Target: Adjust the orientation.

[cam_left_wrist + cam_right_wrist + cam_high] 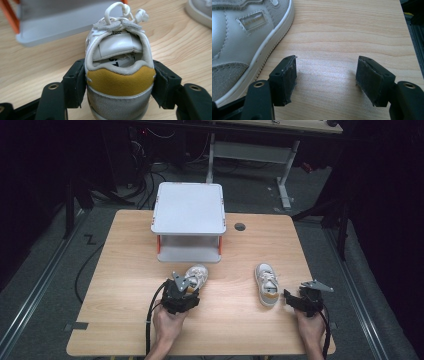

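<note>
A light wooden table (125,320) fills the middle of the scene, its grain running crosswise. Towards the far edge stands a grey two-tier shelf (188,207) on orange legs (159,244), its flat top bare. Just right of it, a small dark round hole (240,226) sits in the tabletop. Beyond, cables (145,175) sprawl over the dark floor, and a white desk frame (285,180) stands behind.
</note>
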Tool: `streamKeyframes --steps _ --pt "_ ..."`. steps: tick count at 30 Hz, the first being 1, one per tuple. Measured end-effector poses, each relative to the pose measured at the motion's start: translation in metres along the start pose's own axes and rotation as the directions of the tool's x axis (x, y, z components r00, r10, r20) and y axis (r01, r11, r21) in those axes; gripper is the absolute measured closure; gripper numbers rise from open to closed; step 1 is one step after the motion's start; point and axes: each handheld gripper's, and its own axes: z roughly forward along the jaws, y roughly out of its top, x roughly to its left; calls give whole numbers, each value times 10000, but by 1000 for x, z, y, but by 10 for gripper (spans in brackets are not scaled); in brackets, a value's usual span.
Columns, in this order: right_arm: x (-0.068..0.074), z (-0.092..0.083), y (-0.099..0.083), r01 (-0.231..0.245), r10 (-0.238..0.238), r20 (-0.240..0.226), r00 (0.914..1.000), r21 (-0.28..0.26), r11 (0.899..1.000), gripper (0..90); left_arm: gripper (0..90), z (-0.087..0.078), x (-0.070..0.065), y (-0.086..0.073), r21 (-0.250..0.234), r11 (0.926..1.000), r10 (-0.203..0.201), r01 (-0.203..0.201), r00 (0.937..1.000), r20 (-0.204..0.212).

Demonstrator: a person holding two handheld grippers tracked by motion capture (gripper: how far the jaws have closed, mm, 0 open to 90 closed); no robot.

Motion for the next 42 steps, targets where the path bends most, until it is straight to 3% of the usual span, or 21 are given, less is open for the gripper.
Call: streamKeyframes --steps 7,16,20,23,26,31,32,36,39,41,42 --pt "0 0 0 -5 5 4 10000 1 10000 328 351 -1 -3 -7 119 9997 -218 220 9996 -181" --pt "0 0 0 18 -18 10 10000 -9 10000 328 327 6 -21 -10 1042 9941 -329 295 9990 310" --pt "0 0 0 -10 10 10 10000 -2 10000 328 312 10 -31 -12 1205 9925 -245 214 9994 249" --pt "0 0 0 13 -13 4 10000 -3 10000 328 302 10 -33 -12 1194 9925 -327 280 9987 382" --pt "0 0 0 -7 7 10 10000 -5 10000 328 279 9 -31 -11 1147 9917 -672 581 9948 771" --pt "0 0 0 14 -14 13 10000 -7 10000 329 180 13 -28 -13 960 9931 -784 673 9900 1169" --pt "0 0 0 21 -21 12 10000 -14 10000 328 149 14 -28 -14 884 9934 -855 734 9861 1422" --pt "0 0 0 23 -23 13 10000 -15 10000 329 133 13 -26 -14 787 9950 -727 619 9869 1438" --pt "0 0 0 10 -10 10 10000 -11 10000 328 118 9 -22 -13 518 9964 -741 665 9837 1638" --pt "0 0 0 19 -19 11 10000 -16 10000 328 108 7 -20 -13 439 9963 -809 743 9810 1766" --pt "0 0 0 9 -9 14 10000 -8 10000 328 98 4 -16 -12 242 9959 -903 872 9741 2072"
